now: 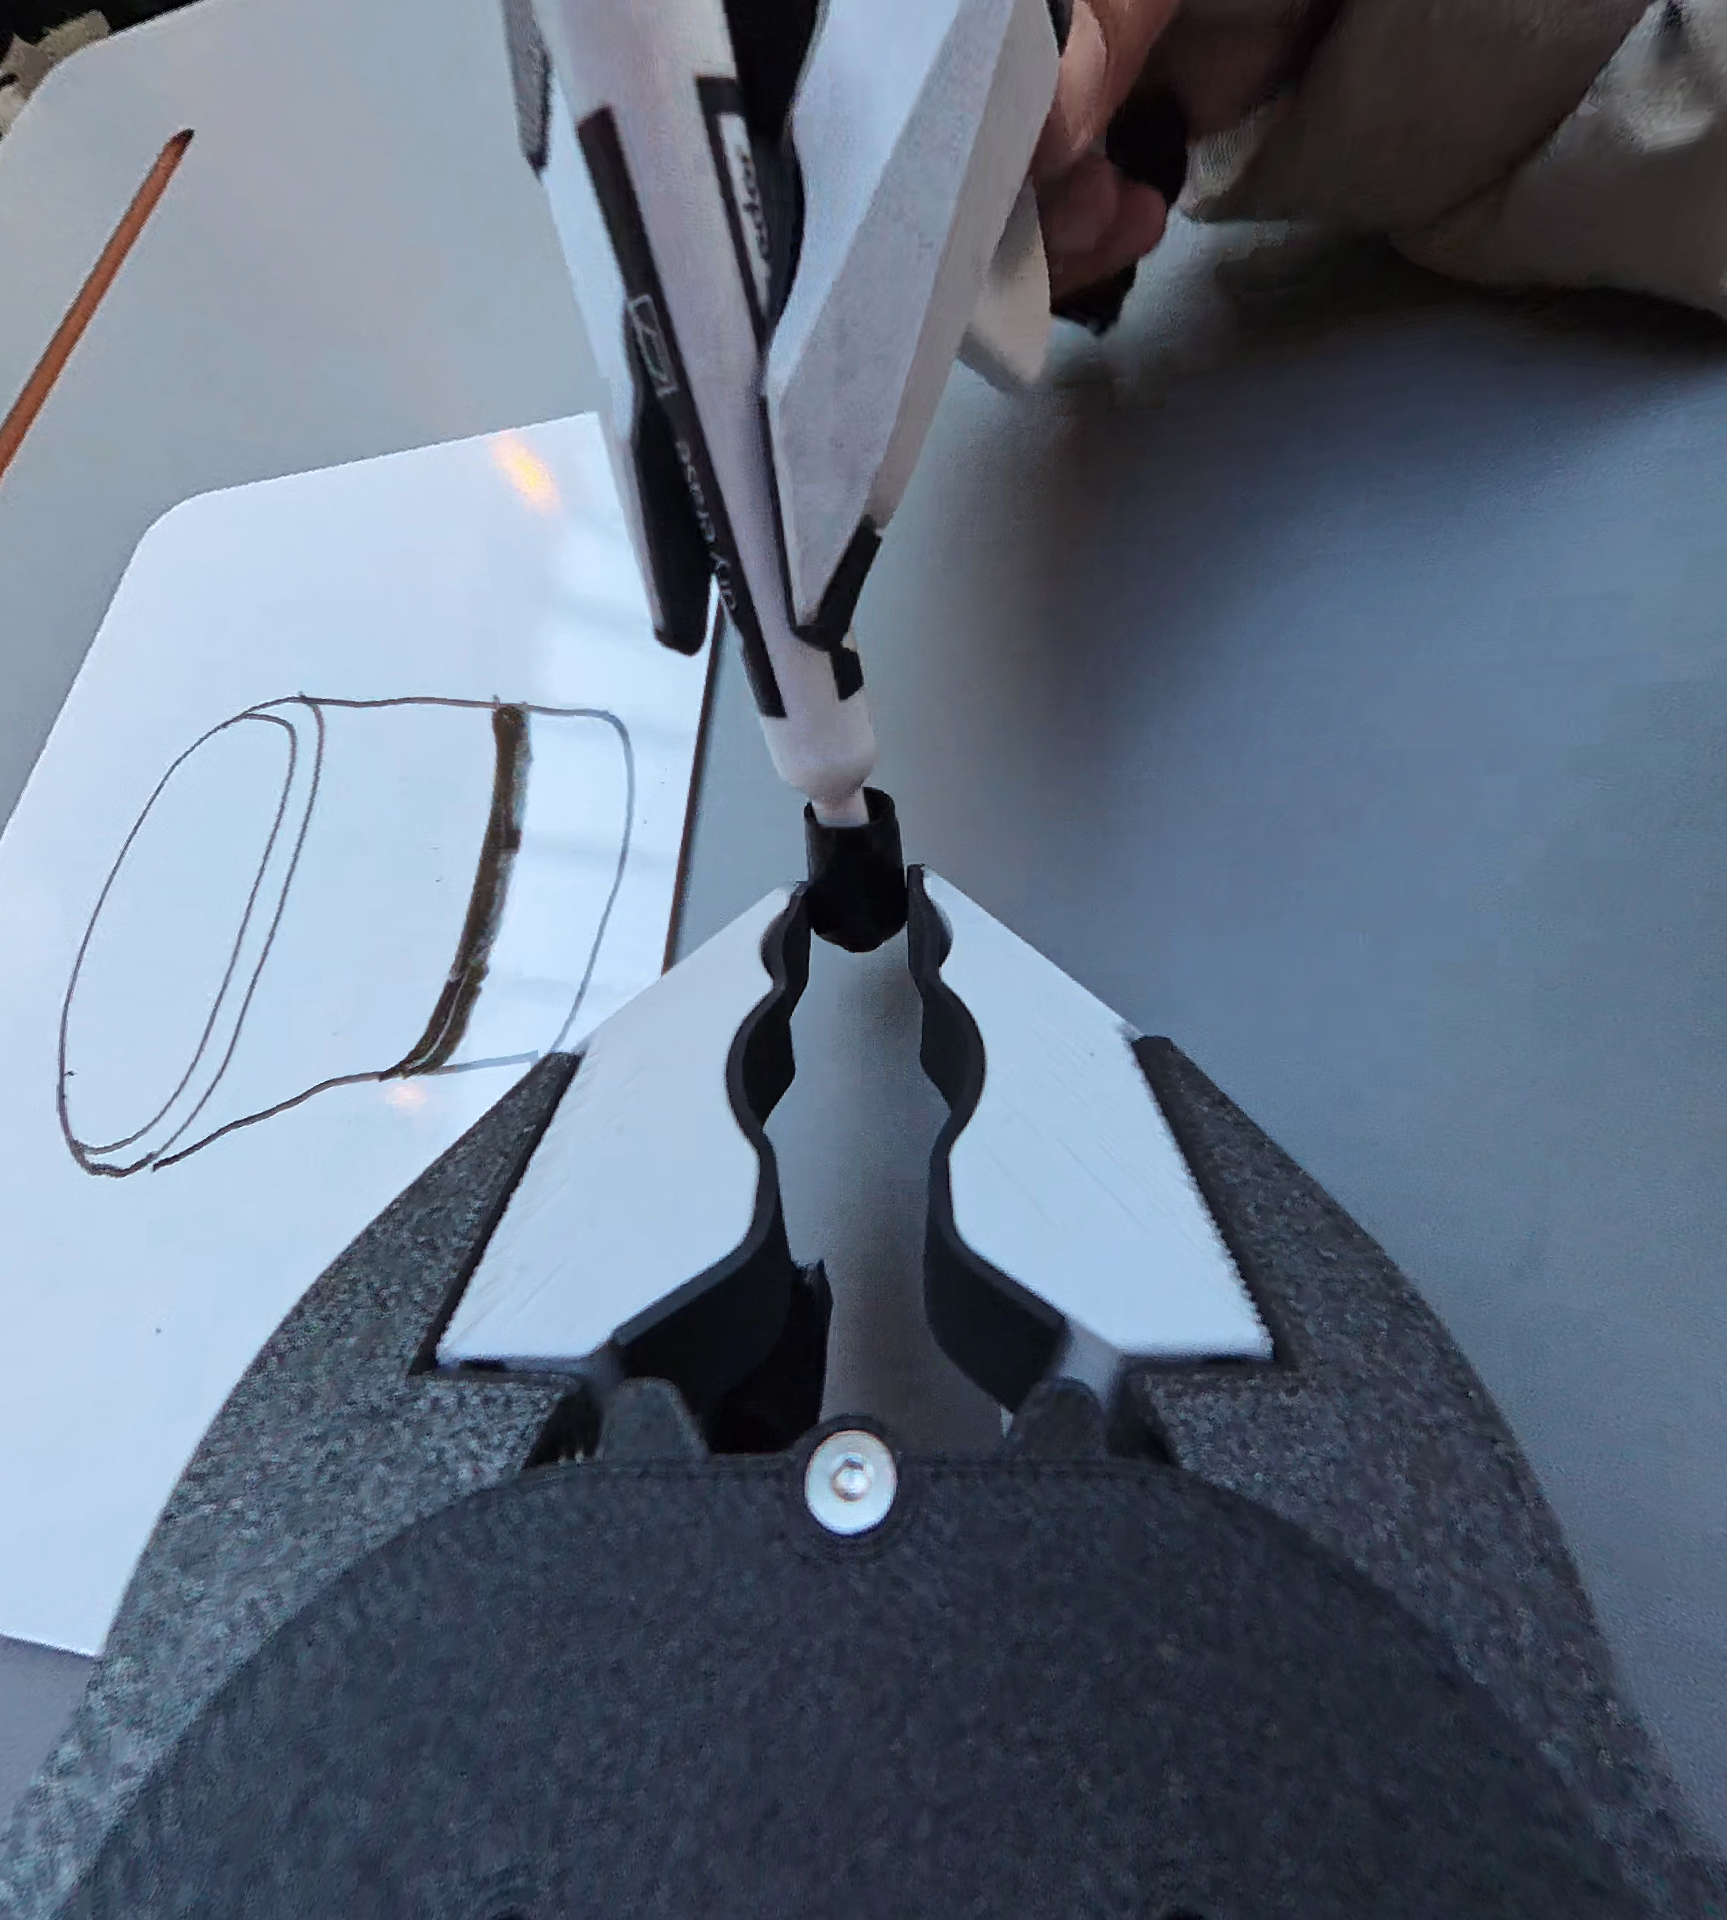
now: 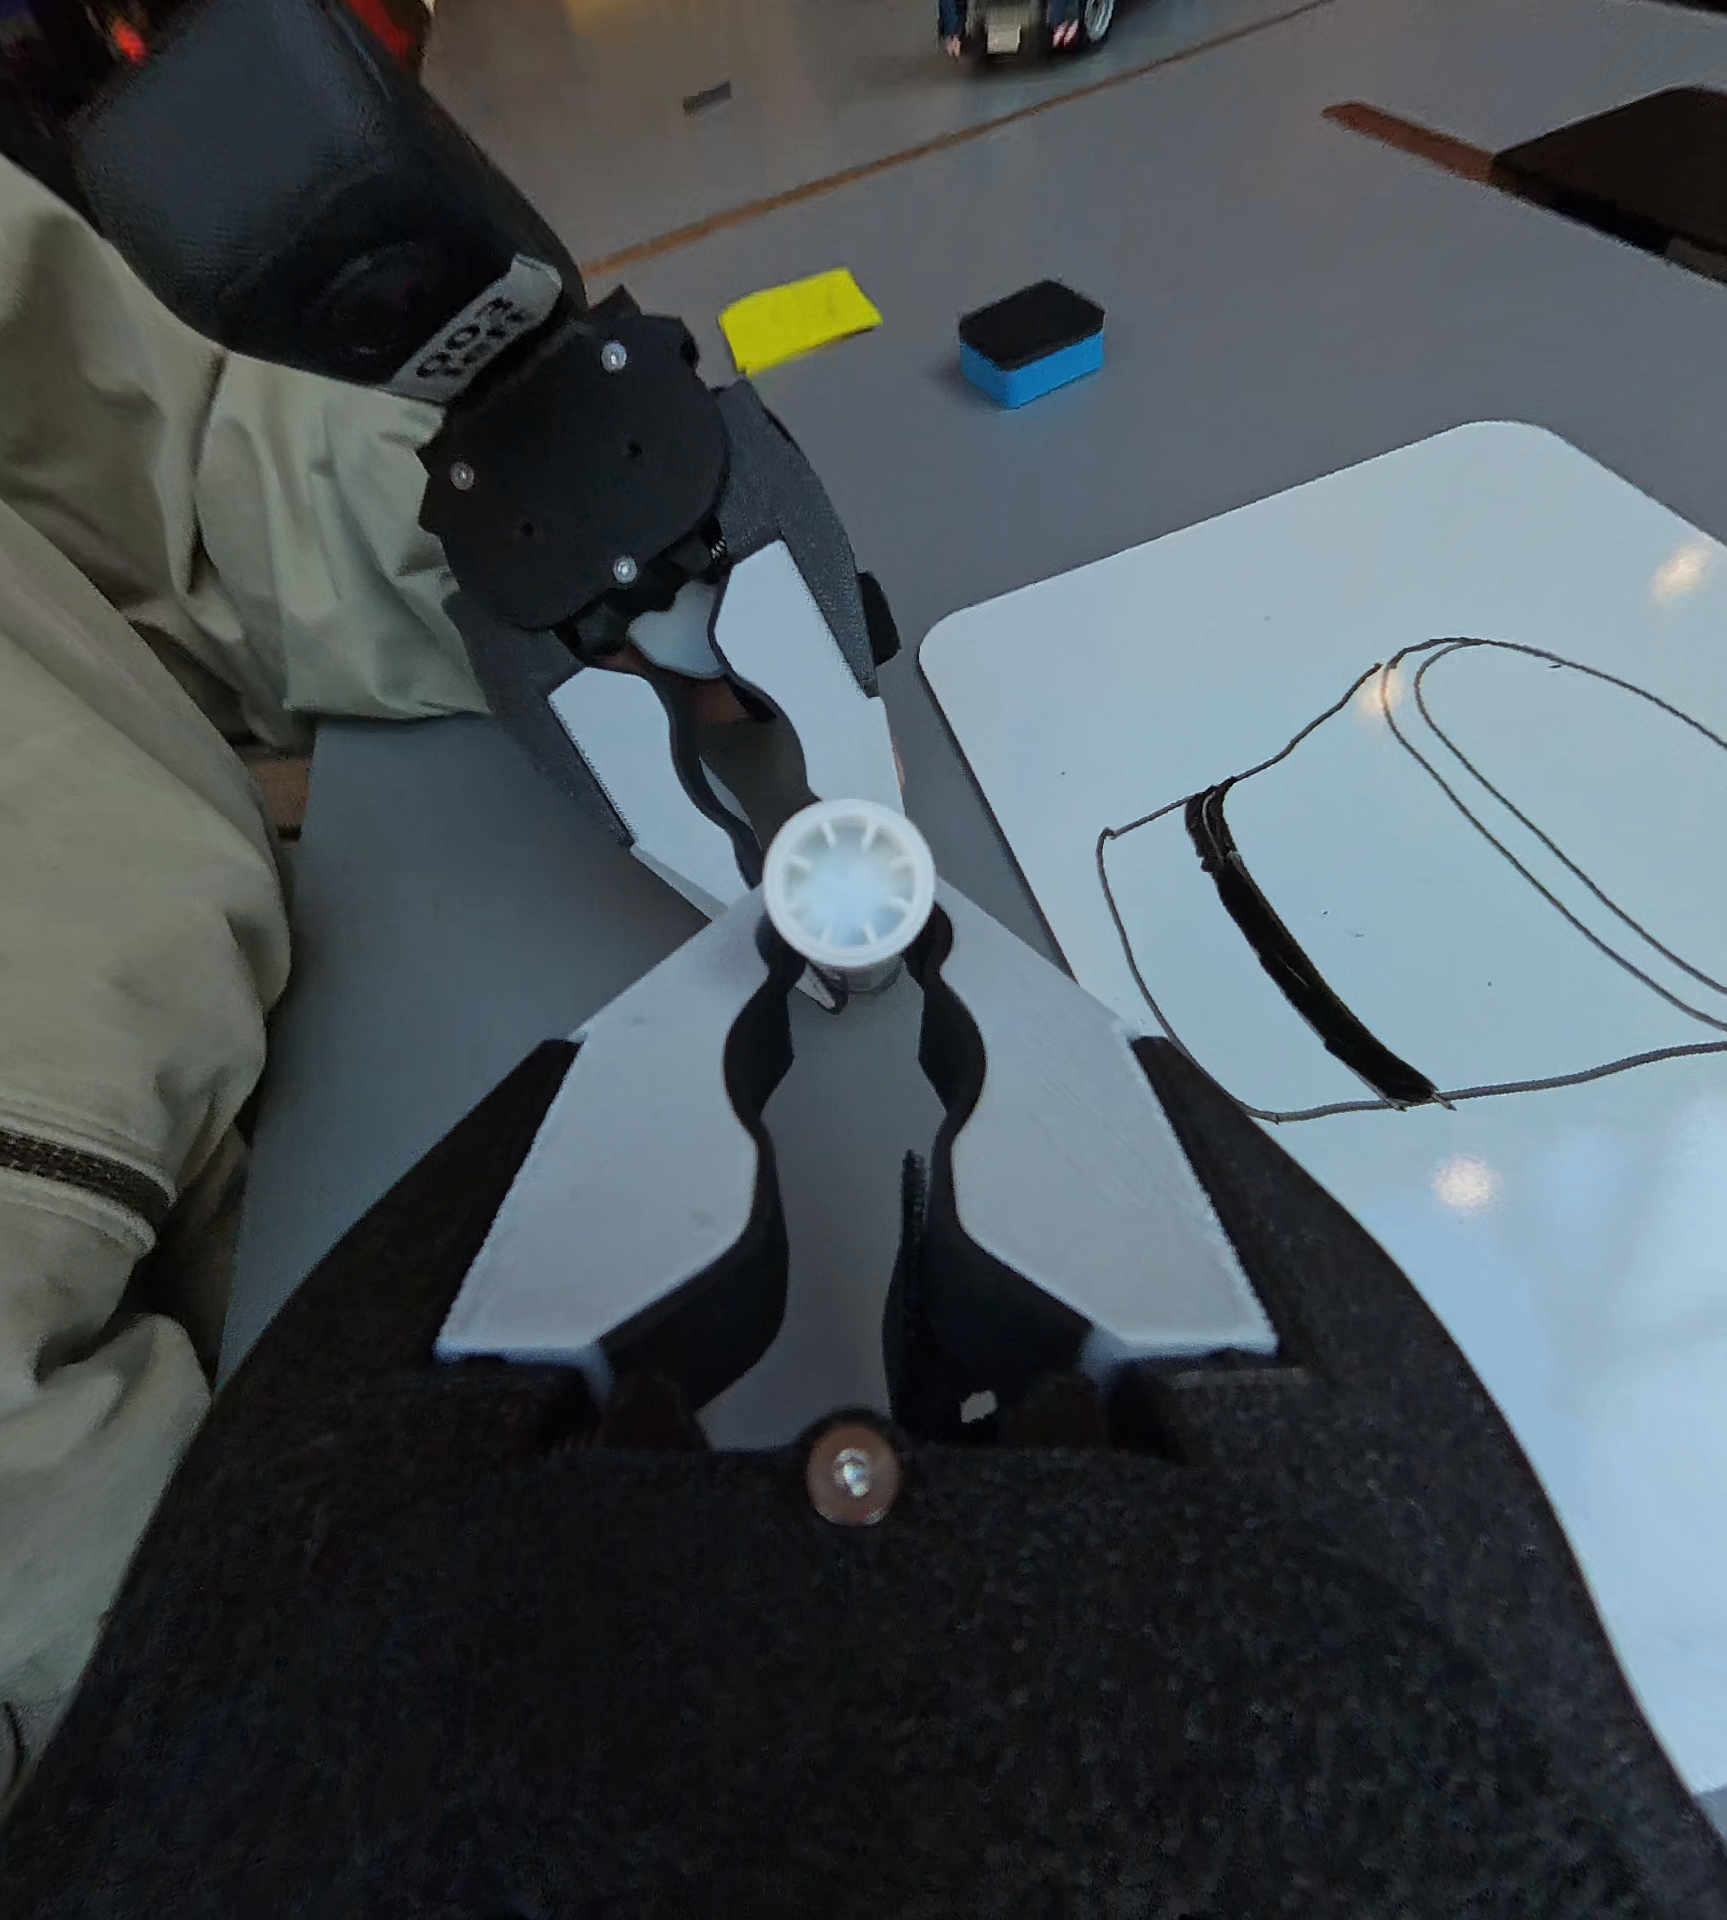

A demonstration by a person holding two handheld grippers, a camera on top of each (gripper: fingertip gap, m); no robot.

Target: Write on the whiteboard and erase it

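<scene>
**Left gripper** [image 1: 856, 916]. Your jaws are clamped on a small black cap [image 1: 854, 878], held only at their extreme tips. The wavy inner pads behind the tips are empty. The cap's open mouth points straight ahead, away from the jaws.

**Right gripper** [image 2: 848, 940]. Your jaws are clamped on a white marker [image 2: 848, 888], also near the tips. The marker's ribbed rear end faces the camera and its barrel runs forward and down from the jaws.

**Contact point.** Directly ahead of the left jaws, the marker's tapered white nose sits in the mouth of the cap. The two grippers meet nose to nose above the grey surface [image 1: 1358, 831], and neither the marker nor the cap touches it.

**Handling.** A tip-only hold probably lets the cap pivot. Hold marker and cap on one axis and apply force only along it, not sideways. Squeeze both grips firmly.

**Beside the jaws.** A white board [image 1: 319, 623] lies flat on the surface, to the left of the left jaws and to the right of the right jaws. It carries a line drawing [image 1: 319, 914] of a cup-like shape with one thick dark band.

**Beyond the jaws.** Farther ahead of the right jaws, a blue and black eraser block [image 2: 1032, 343] and a yellow note [image 2: 799, 317] lie well apart from the board.
</scene>
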